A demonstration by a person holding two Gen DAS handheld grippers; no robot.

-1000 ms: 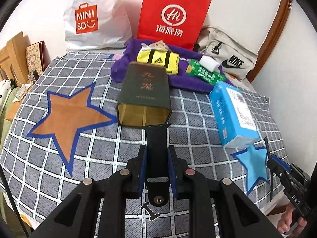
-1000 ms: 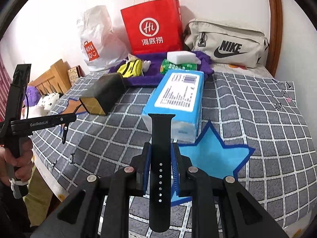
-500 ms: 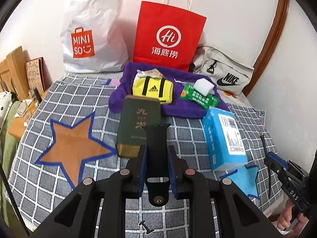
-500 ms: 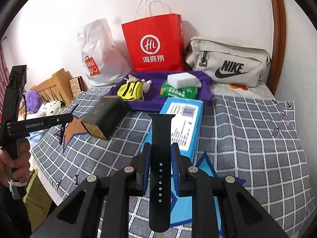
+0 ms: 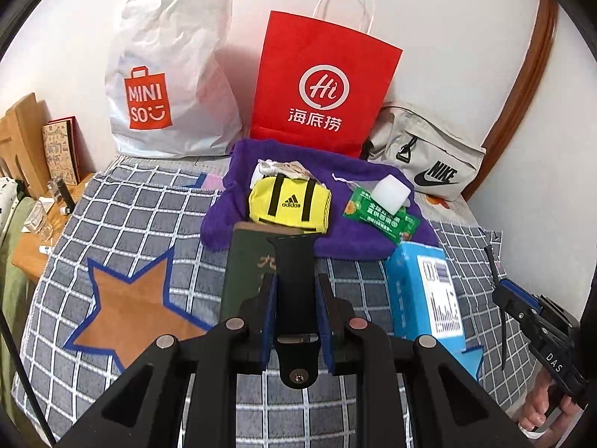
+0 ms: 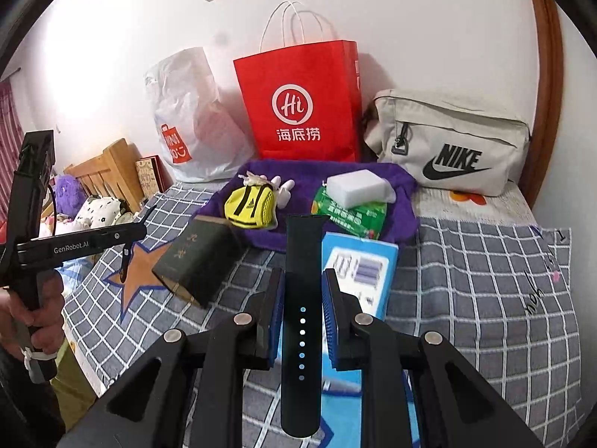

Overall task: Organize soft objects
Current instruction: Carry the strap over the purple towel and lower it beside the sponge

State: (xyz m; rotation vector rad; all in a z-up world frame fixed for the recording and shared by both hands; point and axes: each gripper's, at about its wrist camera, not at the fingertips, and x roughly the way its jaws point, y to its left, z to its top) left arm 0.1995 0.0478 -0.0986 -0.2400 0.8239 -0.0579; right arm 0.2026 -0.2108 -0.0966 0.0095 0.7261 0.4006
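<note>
Jaws of left gripper [image 5: 294, 291] and right gripper [image 6: 301, 298] each clamp a black strap half [image 5: 294, 280]; checked bedspread [image 6: 485, 280] lies open rightward.

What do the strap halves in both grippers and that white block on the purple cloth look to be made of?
The buckle strap in the left gripper and the holed strap in the right gripper: probably silicone or rubber, matte black, smooth. White block: likely foam sponge, with a dull surface and soft edges.
</note>
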